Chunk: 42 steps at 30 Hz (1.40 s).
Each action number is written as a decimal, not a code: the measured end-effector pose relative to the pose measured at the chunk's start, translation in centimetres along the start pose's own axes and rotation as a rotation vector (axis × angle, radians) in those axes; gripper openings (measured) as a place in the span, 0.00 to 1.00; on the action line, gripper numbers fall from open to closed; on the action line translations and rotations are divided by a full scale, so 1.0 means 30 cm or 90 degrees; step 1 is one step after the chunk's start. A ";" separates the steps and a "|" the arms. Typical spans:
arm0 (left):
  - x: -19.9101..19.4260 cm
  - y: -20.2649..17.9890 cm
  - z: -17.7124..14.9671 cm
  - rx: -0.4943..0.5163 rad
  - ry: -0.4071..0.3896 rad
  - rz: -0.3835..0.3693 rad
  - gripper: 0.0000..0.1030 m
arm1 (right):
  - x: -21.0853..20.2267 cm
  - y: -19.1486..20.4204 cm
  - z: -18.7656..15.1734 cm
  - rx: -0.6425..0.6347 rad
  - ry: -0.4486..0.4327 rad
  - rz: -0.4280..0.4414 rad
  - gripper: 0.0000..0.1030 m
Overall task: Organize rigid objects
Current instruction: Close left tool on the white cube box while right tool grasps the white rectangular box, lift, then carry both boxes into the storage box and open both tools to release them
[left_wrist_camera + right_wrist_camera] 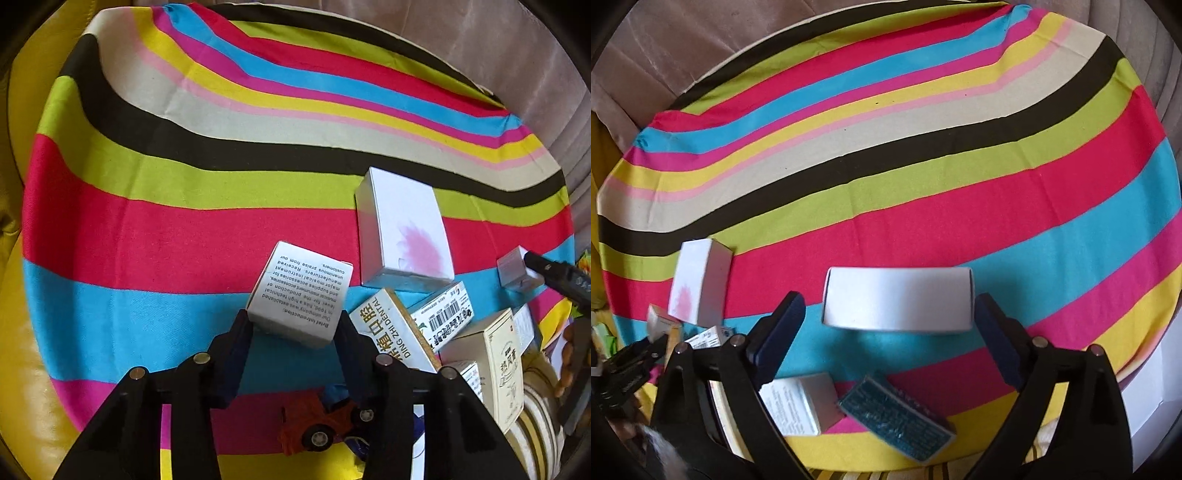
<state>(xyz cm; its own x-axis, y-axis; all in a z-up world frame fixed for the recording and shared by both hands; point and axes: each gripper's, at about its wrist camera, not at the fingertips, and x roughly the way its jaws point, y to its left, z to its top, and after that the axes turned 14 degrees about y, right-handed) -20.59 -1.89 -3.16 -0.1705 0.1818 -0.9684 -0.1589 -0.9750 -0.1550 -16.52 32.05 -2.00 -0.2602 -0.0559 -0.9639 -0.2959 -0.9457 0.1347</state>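
Note:
In the left wrist view a white carton printed with black English text (pixel 299 295) sits between the fingers of my left gripper (pixel 293 325). Both pads press on its lower sides, so the gripper is shut on it, just over the blue stripe of the cloth (pixel 147 240). In the right wrist view my right gripper (pixel 890 301) stands wide open. A plain white box (pixel 897 299) lies crosswise between its fingertips, with a gap at each end. The same box (pixel 517 271) shows small at the right of the left wrist view, beside a black finger (pixel 554 275).
A white box with a pink flower (pixel 402 229) (pixel 698 280) lies nearby. A dental carton (pixel 391 328), a barcode carton (pixel 443 314) and a tan carton (pixel 502 365) crowd the right. An orange toy vehicle (pixel 321 421) lies under the left gripper. A teal box (pixel 897 421) and a printed white box (pixel 801 402) lie under the right.

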 end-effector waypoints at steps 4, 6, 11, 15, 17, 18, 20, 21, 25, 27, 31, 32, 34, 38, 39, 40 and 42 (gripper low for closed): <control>-0.019 0.013 -0.024 -0.016 -0.010 -0.015 0.45 | 0.019 0.001 0.005 0.008 0.002 -0.005 0.91; -0.030 0.012 -0.037 -0.026 -0.017 -0.019 0.45 | 0.026 0.008 0.003 -0.005 0.000 -0.016 0.91; -0.063 -0.004 -0.058 -0.036 -0.038 -0.035 0.45 | 0.064 -0.003 0.008 -0.010 0.021 -0.020 0.89; -0.079 -0.008 -0.065 -0.042 -0.050 -0.040 0.45 | 0.041 0.000 -0.004 -0.025 0.004 -0.024 0.86; -0.081 -0.014 -0.071 -0.045 -0.054 -0.042 0.45 | 0.019 0.005 -0.020 -0.034 -0.011 -0.029 0.86; -0.098 -0.027 -0.104 -0.047 -0.058 -0.044 0.44 | 0.011 0.006 -0.026 -0.038 -0.016 -0.030 0.86; -0.107 -0.035 -0.114 -0.048 -0.063 -0.045 0.45 | -0.009 0.008 -0.042 -0.046 -0.026 -0.031 0.86; -0.105 -0.050 -0.100 -0.048 -0.066 -0.046 0.45 | -0.019 0.009 -0.050 -0.048 -0.030 -0.032 0.86; -0.116 -0.080 -0.102 -0.043 -0.072 -0.056 0.45 | -0.066 0.019 -0.083 -0.060 -0.051 -0.035 0.86; -0.124 -0.109 -0.117 -0.036 -0.073 -0.061 0.45 | -0.094 0.023 -0.106 -0.066 -0.059 -0.035 0.86; -0.145 -0.168 -0.151 -0.024 -0.079 -0.070 0.45 | -0.134 0.011 -0.142 -0.072 -0.072 -0.033 0.86; -0.150 -0.183 -0.158 -0.021 -0.080 -0.072 0.45 | -0.139 0.005 -0.149 -0.073 -0.074 -0.033 0.86; -0.157 -0.220 -0.172 -0.009 -0.081 -0.077 0.45 | -0.164 -0.008 -0.179 -0.072 -0.081 -0.034 0.86; -0.167 -0.286 -0.194 0.012 -0.082 -0.085 0.44 | -0.197 -0.046 -0.219 -0.064 -0.088 -0.032 0.86; -0.169 -0.305 -0.200 0.019 -0.082 -0.086 0.44 | -0.207 -0.060 -0.232 -0.061 -0.090 -0.032 0.86; -0.173 -0.324 -0.207 0.027 -0.083 -0.087 0.44 | -0.211 -0.073 -0.241 -0.058 -0.091 -0.031 0.86; -0.180 -0.357 -0.218 0.038 -0.082 -0.089 0.44 | -0.222 -0.093 -0.259 -0.054 -0.092 -0.030 0.86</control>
<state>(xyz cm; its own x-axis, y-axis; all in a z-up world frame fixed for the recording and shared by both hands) -11.60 6.74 2.45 -0.2657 0.3339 -0.9044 -0.2470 -0.9304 -0.2709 -6.81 32.58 2.26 -0.3784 0.0303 -0.9252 -0.2347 -0.9700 0.0642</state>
